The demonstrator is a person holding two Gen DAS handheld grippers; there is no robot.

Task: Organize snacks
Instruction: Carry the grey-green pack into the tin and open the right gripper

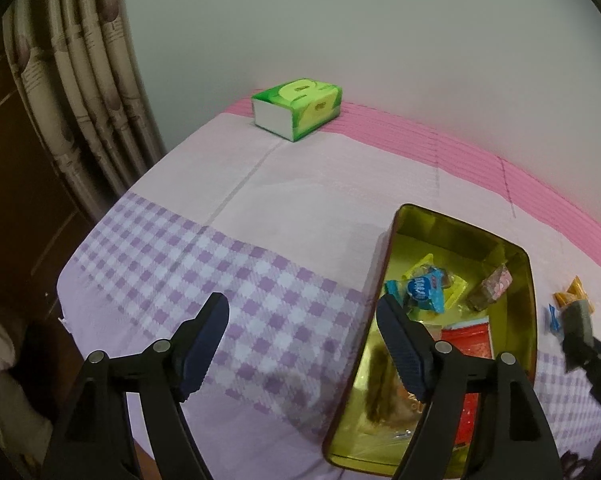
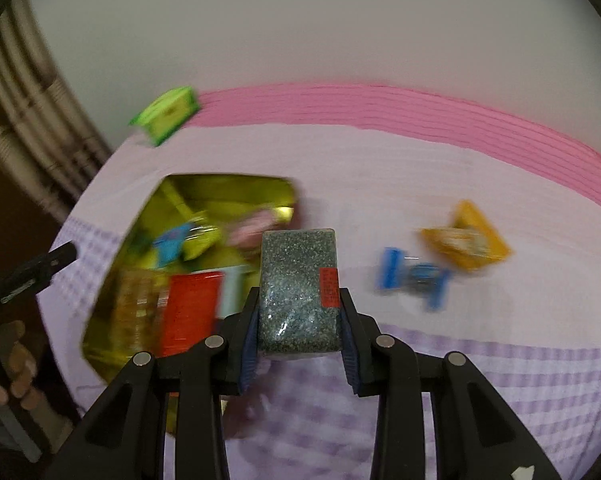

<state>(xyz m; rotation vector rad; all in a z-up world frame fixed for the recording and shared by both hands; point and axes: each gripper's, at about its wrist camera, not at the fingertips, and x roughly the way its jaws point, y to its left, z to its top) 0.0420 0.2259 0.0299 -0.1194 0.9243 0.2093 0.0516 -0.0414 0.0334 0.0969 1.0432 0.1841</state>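
Note:
A gold tin lies open on the table and holds several wrapped snacks, among them a blue candy, a pink-brown block and a red packet. My left gripper is open and empty, its right finger over the tin's left rim. My right gripper is shut on a dark speckled snack block with a red label, held just right of the tin. A blue candy and a yellow packet lie on the cloth to the right.
A green tissue box stands at the far edge of the table by the wall. The table carries a purple-checked and pink cloth. A curtain hangs at the left. The right wrist view is motion-blurred.

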